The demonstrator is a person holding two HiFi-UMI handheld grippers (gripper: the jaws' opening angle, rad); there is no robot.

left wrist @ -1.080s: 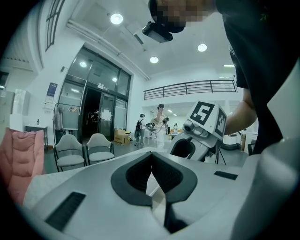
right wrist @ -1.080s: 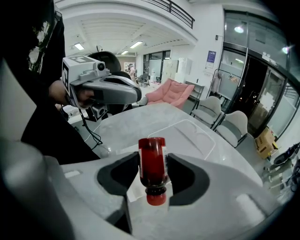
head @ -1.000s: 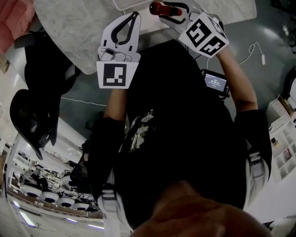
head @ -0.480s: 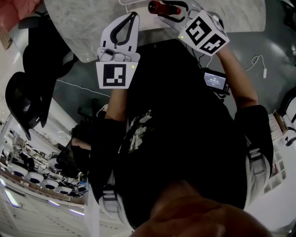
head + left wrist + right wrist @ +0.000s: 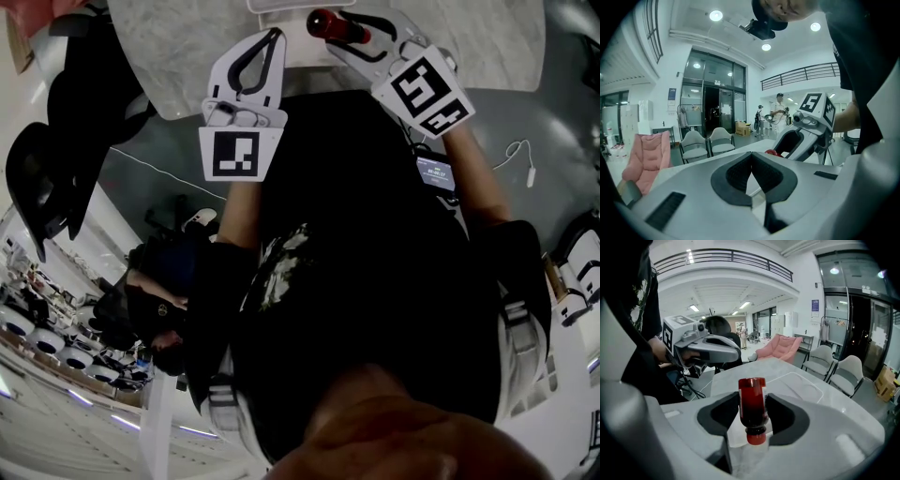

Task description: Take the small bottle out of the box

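Shifted slightly rightward since a second ago, the right tool clamps the small red bottle above the surface. The left tool is clenched, empty.

- Left gripper is held out front, its jaws closed together with nothing between them.
- Right gripper tilts downward, its jaws clamped on the small bottle.
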